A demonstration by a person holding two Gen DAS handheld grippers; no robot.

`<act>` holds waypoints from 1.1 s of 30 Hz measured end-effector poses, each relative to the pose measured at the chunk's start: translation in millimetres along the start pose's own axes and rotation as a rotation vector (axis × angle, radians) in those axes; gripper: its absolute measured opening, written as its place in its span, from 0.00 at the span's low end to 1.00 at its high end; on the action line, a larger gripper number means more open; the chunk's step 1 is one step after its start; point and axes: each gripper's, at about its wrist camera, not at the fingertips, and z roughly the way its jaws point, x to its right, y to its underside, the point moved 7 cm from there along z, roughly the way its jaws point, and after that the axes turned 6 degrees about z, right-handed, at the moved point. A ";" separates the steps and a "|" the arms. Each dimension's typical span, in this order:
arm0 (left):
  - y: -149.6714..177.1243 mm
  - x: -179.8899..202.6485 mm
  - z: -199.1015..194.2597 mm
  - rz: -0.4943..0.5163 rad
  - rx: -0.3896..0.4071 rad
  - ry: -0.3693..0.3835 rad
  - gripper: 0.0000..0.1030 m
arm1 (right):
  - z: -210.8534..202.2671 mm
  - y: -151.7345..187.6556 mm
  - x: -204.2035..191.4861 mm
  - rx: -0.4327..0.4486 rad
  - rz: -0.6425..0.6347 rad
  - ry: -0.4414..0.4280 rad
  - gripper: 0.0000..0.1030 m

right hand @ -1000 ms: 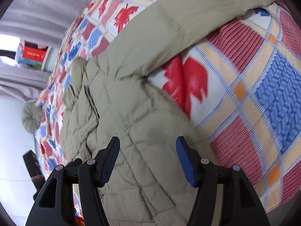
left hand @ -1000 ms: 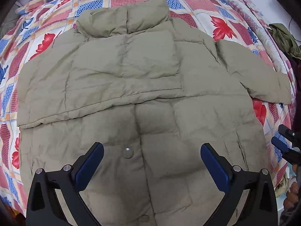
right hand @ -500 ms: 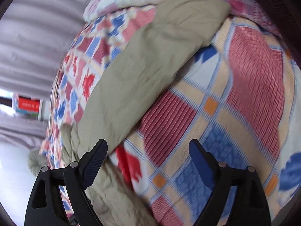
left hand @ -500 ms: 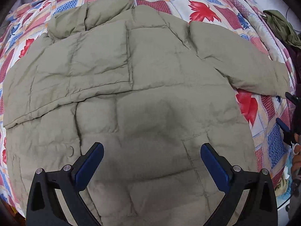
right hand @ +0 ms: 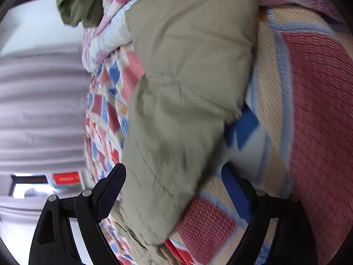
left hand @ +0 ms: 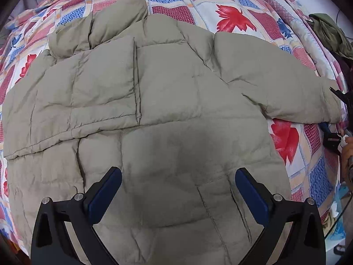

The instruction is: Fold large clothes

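Your jacket (left hand: 167,114) lies spread face down on the quilt (left hand: 231,4), collar (left hand: 99,31) at the far end. 1 sleeve is already folded in across the back on the left of the left wrist view; the other sleeve (left hand: 275,84) is not yet folded and sticks out to the right, its cuff near the bed edge.

Your left gripper (left hand: 178,190) hovers over the lower back of the jacket, pointing nearly straight down, with its fingers spread wide and nothing between them. Your right gripper (right hand: 174,190) is down by the out-flung sleeve (right hand: 187,88), fingers wide apart. In the right wrist view the sleeve runs up between the 2 pads, but they do not press on it, so nothing is gripped. The picture is blurred, so how close the pads are to the cloth is hard to tell.

The step in hand looks like the 2nd sleeve fold. Your next move calls for the right fingers to close on the sleeve near the cuff, taking the full puffy thickness so it does not slip out. Then carry it across the back to lie over the 1st sleeve. Keep your left gripper ready to pin the body near the shoulder seam, since the padded fabric will likely drag the whole jacket sideways when you pull.

A green cloth (right hand: 77,2) sits at the far bed edge, well clear.
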 end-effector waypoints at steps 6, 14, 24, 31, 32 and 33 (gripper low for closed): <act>-4.4 -15.5 -11.0 -0.012 0.019 -0.008 1.00 | 20.9 -16.9 -5.7 -0.035 0.143 -0.095 0.74; -8.5 -48.9 -24.1 -0.045 0.060 -0.021 1.00 | 32.1 10.9 -51.8 -0.119 0.044 -0.206 0.09; -2.6 -147.3 -58.7 -0.127 0.156 -0.058 1.00 | 42.9 137.6 -176.1 -0.254 -0.411 -0.250 0.09; 16.3 -241.1 -80.0 -0.221 0.196 -0.119 1.00 | 97.1 298.8 -220.5 -0.341 -0.818 -0.122 0.09; 18.7 -253.0 -82.0 -0.232 0.201 -0.133 1.00 | 104.3 322.3 -216.8 -0.350 -0.875 -0.095 0.09; 20.7 -264.9 -82.9 -0.242 0.205 -0.146 1.00 | 116.1 349.3 -213.8 -0.360 -0.935 -0.061 0.09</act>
